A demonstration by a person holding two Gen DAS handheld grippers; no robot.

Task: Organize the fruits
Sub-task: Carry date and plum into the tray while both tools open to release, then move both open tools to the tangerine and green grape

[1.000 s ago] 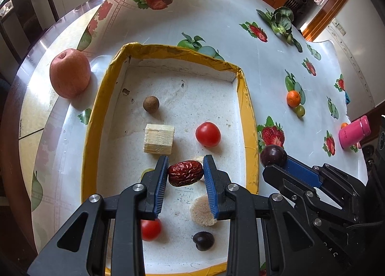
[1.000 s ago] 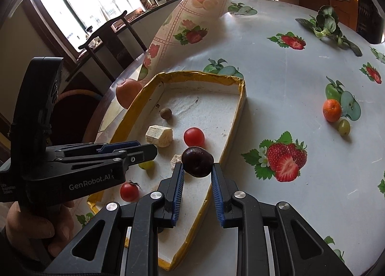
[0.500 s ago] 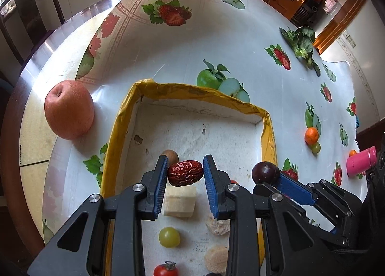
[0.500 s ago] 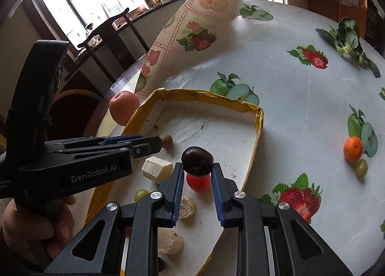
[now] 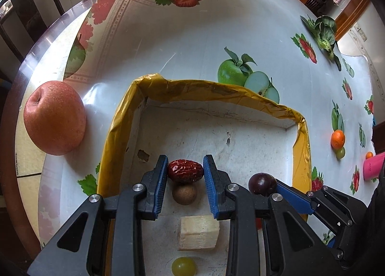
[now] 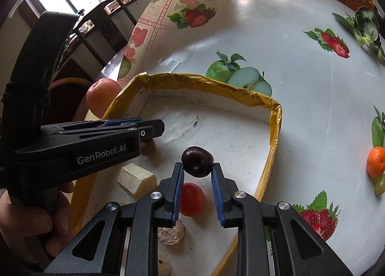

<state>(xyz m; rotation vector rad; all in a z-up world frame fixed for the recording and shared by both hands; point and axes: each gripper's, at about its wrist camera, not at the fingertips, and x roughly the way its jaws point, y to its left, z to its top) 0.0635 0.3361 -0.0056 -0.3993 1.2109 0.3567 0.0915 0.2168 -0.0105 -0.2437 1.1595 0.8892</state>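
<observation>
My left gripper (image 5: 185, 171) is shut on a wrinkled red date (image 5: 184, 171) and holds it above the white tray with the yellow rim (image 5: 211, 88). My right gripper (image 6: 197, 167) is shut on a dark plum (image 6: 197, 161), also above the tray (image 6: 273, 131); it shows in the left wrist view (image 5: 262, 184) too. In the tray lie a small brown round fruit (image 5: 184, 194), a pale cut block (image 5: 198, 232), a green grape (image 5: 183, 266), a red tomato (image 6: 191, 200) and pale slices (image 6: 172, 231).
A large red apple (image 5: 54, 117) sits on the table left of the tray. A small orange (image 5: 337, 139) with a green grape (image 5: 340, 152) lies to the right, a pink cup (image 5: 373, 169) beyond. A leafy vegetable (image 5: 324, 33) lies far back right. The table edge curves at left.
Both grippers have moved forward over the tray toward its far end, each still holding its fruit. The far rim and the apple now appear closer.
</observation>
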